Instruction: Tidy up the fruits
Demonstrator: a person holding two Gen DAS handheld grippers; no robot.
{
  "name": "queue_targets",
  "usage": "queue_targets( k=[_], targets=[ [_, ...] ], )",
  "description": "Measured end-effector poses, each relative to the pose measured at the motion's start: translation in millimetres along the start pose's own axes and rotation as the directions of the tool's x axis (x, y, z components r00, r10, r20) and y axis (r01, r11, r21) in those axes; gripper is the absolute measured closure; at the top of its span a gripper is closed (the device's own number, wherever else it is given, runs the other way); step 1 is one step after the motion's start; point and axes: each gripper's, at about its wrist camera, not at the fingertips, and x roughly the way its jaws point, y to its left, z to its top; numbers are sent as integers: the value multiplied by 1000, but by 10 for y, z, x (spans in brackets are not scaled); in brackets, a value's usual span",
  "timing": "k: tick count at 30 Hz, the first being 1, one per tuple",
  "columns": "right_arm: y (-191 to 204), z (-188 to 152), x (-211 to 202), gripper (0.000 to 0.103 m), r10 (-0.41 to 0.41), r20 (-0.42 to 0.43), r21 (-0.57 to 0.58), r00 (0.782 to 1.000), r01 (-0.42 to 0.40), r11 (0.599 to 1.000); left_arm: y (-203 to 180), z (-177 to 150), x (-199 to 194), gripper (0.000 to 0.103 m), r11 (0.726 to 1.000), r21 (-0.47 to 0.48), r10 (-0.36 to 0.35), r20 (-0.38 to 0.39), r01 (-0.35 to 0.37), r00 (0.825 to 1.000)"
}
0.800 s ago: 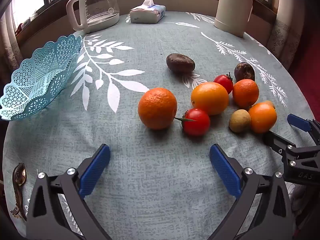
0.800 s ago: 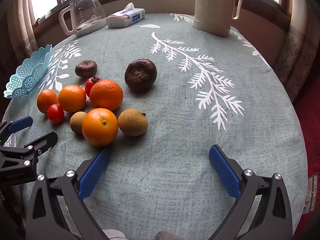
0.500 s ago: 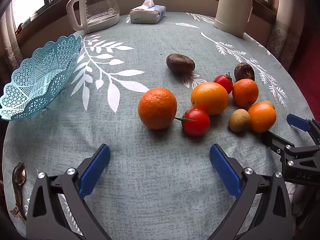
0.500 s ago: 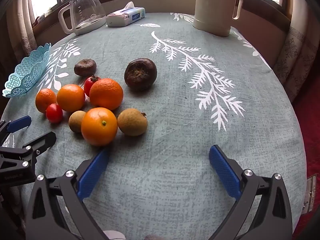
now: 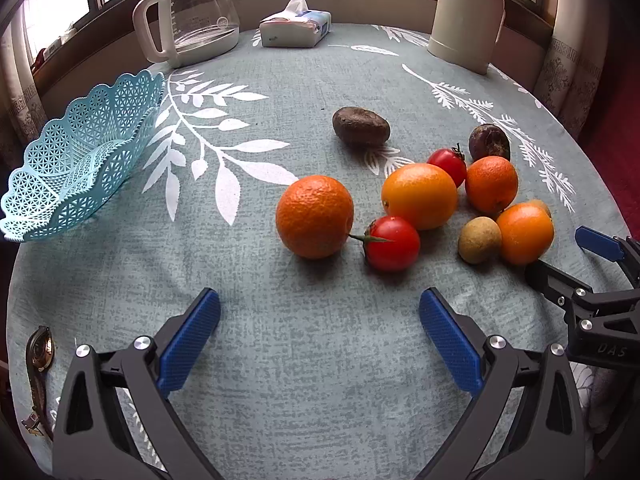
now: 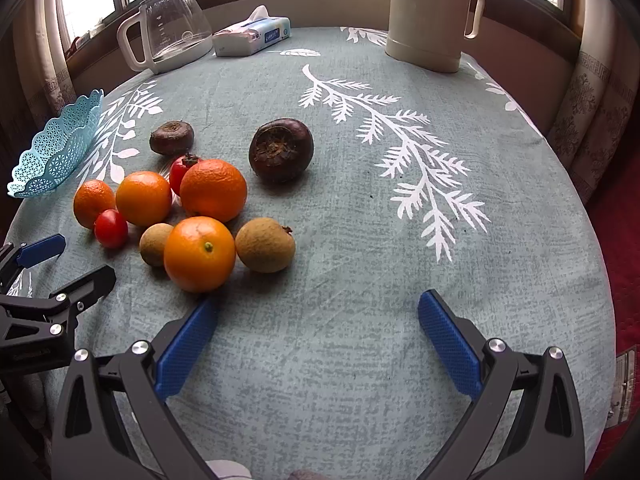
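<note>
While both hand-held grippers [image 5: 319,328] [image 6: 318,326] gape empty — nearest orange [image 6: 199,254] just beside right one's left finger.

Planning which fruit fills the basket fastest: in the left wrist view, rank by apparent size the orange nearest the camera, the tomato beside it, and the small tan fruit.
1. Orange
2. Tomato
3. Tan fruit, though it lies a bit farther off.
</note>
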Motion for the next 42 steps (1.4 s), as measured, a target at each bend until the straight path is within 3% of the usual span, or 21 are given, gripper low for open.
queue_targets(
  k=[23, 37, 42],
  targets=[
    [-21, -15, -24, 5, 16, 5, 9, 1000, -16, 1000, -43, 5, 0, 2, 1000, 0, -5, -1, 5, 1000],
    [-9, -25, -154, 5, 87, 53, 7, 995, -87, 996, -10, 0, -1, 2, 1000, -3, -19, 0, 19, 1000],
    [-24, -31, -248, 5, 117, 89, 10, 989, -119, 993, 90, 18, -57, 2, 997, -33, -66, 6, 67, 998]
  ],
)
